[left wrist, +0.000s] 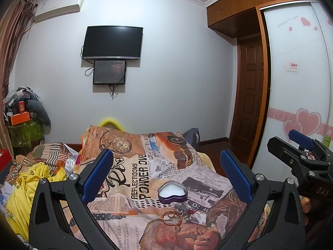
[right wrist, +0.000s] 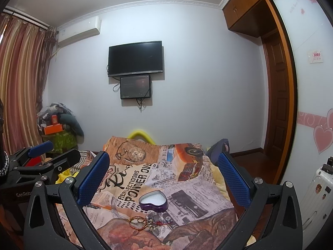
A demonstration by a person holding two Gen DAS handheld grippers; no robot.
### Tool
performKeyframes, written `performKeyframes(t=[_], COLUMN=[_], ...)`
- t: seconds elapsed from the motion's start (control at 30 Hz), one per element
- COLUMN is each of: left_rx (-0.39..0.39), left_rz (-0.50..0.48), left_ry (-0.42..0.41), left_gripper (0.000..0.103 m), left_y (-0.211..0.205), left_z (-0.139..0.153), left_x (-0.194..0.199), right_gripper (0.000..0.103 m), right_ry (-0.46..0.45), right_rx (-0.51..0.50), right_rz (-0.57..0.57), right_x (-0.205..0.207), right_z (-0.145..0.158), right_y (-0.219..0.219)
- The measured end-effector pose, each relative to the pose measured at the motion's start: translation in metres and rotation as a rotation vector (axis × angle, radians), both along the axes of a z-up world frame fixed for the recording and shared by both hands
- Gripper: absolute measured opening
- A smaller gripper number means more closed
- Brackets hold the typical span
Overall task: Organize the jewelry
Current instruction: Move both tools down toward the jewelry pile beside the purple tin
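1. The tin (left wrist: 172,192) is a purple heart-shaped box with no lid on it, lined with white padding. It lies flat on the blanket (left wrist: 143,166), near the front of the bed.
2. In the left wrist view the heart's two lobes face right and its tip faces left, so its long axis runs roughly across the picture. In the right wrist view the tin (right wrist: 153,200) reads much the same, tilted slightly, lobes up and right.
3. The jewelry (left wrist: 177,215) lies in a small heap on the blanket, just in front of the tin and apart from it. It includes a reddish-brown beaded bracelet lying as a loop, a small ring inside that loop, some silver bits and a red cord trailing right. The heap stretches left to right.
4. The left gripper (left wrist: 166,173) is held level, above the bed, pointing toward the far wall. Its blue-padded jaws are spread wide and hold nothing; tin and jewelry show between them.
5. The right gripper (right wrist: 164,177) is posed the same way, level and pointing forward, jaws wide apart and bare. The jewelry (right wrist: 145,223) and tin sit low between its fingers.
6. Each gripper shows at the edge of the other's view, side by side at like height. A fingertip (left wrist: 306,205) shows under the right one's handle.
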State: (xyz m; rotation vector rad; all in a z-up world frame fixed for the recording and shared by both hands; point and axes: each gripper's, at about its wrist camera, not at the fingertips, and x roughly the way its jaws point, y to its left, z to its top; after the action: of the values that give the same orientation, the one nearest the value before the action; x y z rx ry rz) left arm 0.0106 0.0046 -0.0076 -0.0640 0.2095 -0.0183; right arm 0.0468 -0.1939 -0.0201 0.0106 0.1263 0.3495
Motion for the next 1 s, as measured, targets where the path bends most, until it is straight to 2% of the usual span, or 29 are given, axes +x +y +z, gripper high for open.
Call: performKeyframes(t=[0.57,0.77,1.0], left_rx=[-0.007,-0.016,-0.018], left_rz=[0.000,0.009,0.010], left_ry=[0.061,0.143,0.272], left_gripper=[0.103,0.103,0.103], left_y=[0.007,0.015,0.030], left_z=[-0.013,-0.032,-0.067], left_x=[0.027,0.055,0.090], right_gripper=[0.103,0.103,0.103], right_ry=[0.042,0.099,0.209], right_rx=[-0.033,-0.052,-0.109], right_rz=[-0.022,-0.027,-0.032], right_x=[0.017,0.034,0.062], right_z=[-0.006,-0.019,-0.045], right_y=[0.002,0.001,0.001])
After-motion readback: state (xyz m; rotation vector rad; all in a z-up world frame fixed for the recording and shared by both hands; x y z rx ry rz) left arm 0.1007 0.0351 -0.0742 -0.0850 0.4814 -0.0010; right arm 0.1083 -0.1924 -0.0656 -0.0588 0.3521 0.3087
